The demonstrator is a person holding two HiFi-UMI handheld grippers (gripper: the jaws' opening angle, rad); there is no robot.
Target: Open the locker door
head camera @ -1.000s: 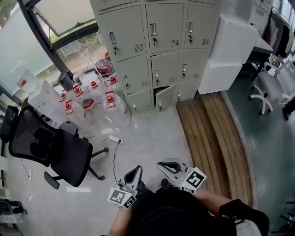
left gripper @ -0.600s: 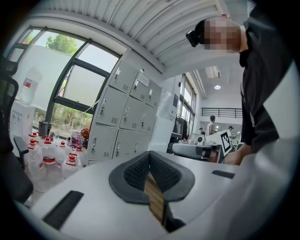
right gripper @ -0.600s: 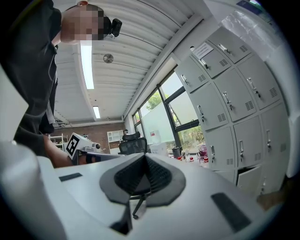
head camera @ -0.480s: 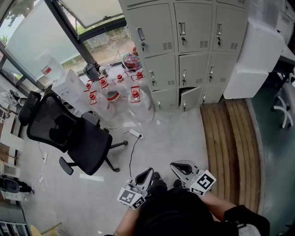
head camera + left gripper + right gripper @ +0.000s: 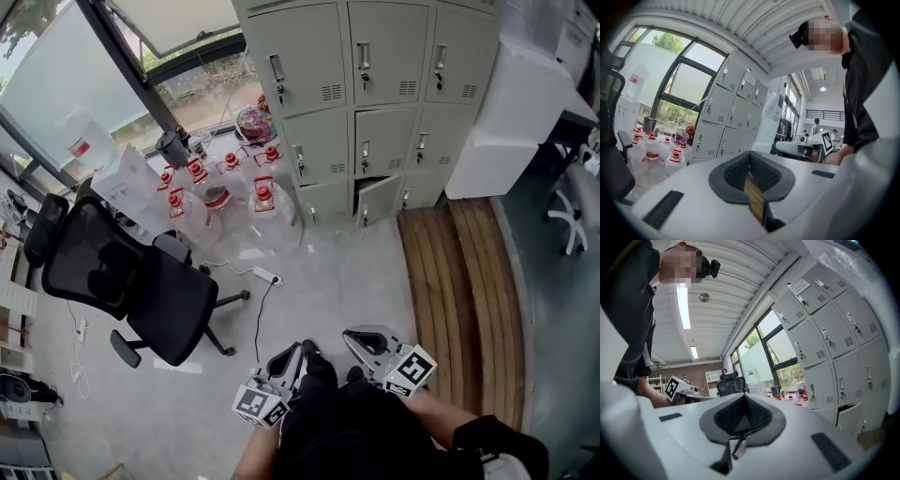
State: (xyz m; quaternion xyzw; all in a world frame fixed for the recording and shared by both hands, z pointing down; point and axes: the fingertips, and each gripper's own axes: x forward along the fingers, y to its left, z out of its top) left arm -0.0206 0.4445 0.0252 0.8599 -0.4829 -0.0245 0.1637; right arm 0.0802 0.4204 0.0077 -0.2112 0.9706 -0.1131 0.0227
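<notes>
Head view framed the locker bank (image 5: 375, 94) along the top, standing against the far wall, and over the last second it had slid from the middle of the frame toward the right while staying much the same size. I took that as the person turning their head, not closing in. The black office chair (image 5: 131, 281) had come further into view at the left. The wooden platform (image 5: 459, 281) ran from the lockers' right end down toward the person. A cluster of red-capped water bottles (image 5: 258, 202) stood on the floor just left of the lockers.

One door (image 5: 380, 199) in the bottom row, middle column, hung slightly ajar, as it had a second ago (which door the task meant I could not tell, though this one seemed likeliest).

Both tools remained low against the person's body, well apart from the lockers. The left tongs (image 5: 292, 352) had their pads pressed together on nothing, and the left gripper view (image 5: 751, 159) confirmed it. The right tongs (image 5: 356, 336) were likewise fully closed and empty (image 5: 744, 401). No door had been touched, so the opening seemed not yet begun: the whole approach across the floor was still to come.
</notes>
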